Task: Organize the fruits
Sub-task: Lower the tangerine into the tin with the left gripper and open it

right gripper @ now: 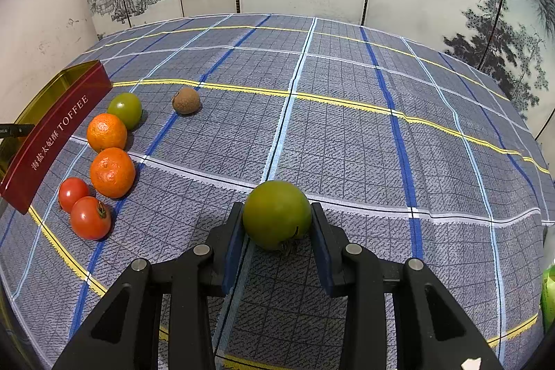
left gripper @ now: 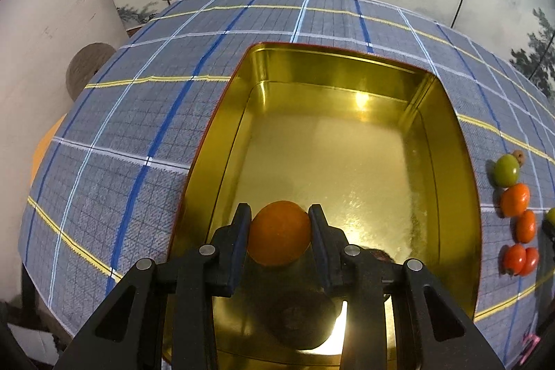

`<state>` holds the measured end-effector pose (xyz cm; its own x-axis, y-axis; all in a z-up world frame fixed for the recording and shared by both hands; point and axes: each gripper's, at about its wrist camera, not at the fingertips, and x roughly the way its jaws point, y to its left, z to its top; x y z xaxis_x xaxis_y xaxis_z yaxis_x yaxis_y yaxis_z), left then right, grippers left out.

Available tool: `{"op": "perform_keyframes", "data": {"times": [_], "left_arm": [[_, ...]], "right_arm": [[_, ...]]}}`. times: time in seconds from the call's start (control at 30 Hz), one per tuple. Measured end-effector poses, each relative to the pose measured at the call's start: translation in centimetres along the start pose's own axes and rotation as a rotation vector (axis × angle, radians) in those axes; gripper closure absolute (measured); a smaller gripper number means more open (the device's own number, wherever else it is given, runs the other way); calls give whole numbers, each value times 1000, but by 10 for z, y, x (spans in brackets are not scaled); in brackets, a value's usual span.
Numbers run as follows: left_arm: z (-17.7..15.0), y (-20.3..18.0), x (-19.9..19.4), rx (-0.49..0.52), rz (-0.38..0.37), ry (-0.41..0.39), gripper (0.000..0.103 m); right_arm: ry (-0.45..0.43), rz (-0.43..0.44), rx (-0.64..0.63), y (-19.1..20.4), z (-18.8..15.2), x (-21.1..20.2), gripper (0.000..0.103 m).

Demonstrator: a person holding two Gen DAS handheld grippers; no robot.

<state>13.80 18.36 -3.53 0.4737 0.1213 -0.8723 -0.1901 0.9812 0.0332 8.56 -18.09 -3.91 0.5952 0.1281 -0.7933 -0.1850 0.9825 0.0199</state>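
Fruits are going into the gold tin on the table: left gripper clamps an orange over its near end, release comes next, while right gripper clasps a green tomato awaiting its turn

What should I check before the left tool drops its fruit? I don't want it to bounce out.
1. Left tool gripping the orange: ok.
2. Orange over the gold tin, inside its rim: ok.
3. Tin floor under the orange free of other fruit: cannot tell, the tool hides part of it.
4. Drop height low enough: cannot tell.
5. Right tool holding the green tomato, apart from the tin: ok.
6. Loose fruit on the tablecloth beside the tin, outside it: ok.
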Motion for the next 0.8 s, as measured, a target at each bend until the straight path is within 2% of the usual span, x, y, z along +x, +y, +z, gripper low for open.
{"op": "perform_keyframes", "data": {"times": [0.8], "left_arm": [[-10, -3, -2, 36, 28, -2, 66]], "right_arm": [[0, -2, -1, 1, 0, 0, 69]]}}
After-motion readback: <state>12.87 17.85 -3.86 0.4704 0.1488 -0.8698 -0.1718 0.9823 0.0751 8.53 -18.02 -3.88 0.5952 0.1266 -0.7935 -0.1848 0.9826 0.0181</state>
